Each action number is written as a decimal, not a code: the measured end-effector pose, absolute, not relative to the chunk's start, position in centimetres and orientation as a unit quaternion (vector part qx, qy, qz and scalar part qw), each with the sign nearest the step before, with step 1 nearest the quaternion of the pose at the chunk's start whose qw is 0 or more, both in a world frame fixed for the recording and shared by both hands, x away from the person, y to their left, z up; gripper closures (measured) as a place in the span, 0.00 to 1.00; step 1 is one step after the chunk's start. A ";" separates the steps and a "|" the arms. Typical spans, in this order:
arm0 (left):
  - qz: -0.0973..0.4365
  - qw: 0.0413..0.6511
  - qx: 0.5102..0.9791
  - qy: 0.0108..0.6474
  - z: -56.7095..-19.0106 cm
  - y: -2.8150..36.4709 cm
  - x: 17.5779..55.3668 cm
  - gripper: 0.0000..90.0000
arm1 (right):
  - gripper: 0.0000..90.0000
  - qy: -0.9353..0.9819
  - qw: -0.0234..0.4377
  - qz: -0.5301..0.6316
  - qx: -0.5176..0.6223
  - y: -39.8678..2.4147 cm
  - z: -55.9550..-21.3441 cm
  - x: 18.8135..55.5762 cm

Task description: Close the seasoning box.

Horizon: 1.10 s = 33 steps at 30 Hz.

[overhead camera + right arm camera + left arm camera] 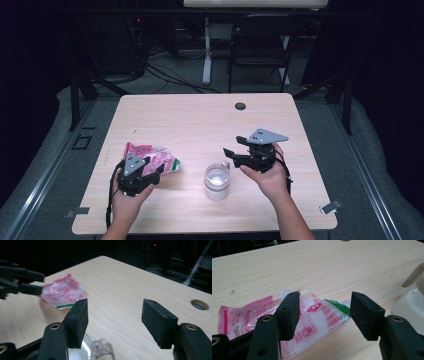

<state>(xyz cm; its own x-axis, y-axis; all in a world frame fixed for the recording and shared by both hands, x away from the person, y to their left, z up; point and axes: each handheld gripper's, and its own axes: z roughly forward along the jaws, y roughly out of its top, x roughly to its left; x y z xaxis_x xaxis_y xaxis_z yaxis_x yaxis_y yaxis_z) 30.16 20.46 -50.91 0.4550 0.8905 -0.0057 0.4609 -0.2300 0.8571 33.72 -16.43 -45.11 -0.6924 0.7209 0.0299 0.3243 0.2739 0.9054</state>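
Your left claw (159, 172) gapes over the bag (150, 157) near the surface's (200, 120) left edge; right claw (228, 156) wide, just above the cup (217, 182), nothing held

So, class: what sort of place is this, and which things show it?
Probably a lab or recording studio, not a home: a bare wooden table with a cable hole, dark curtains around it, cables across the floor, and a folding chair behind.
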 end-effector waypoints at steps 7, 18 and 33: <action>0.262 0.401 0.754 0.450 -49.9 21.6 30.8 0.45 | 0.41 0.763 0.206 0.486 0.373 -18.3 -44.6 34.7; 0.251 0.386 0.769 0.444 -49.6 25.1 29.9 0.47 | 0.45 0.752 0.230 0.461 0.410 -23.3 -45.1 32.3; 0.238 0.387 0.758 0.467 -51.5 27.9 28.3 0.51 | 0.48 0.761 0.216 0.422 0.444 -26.0 -51.1 29.1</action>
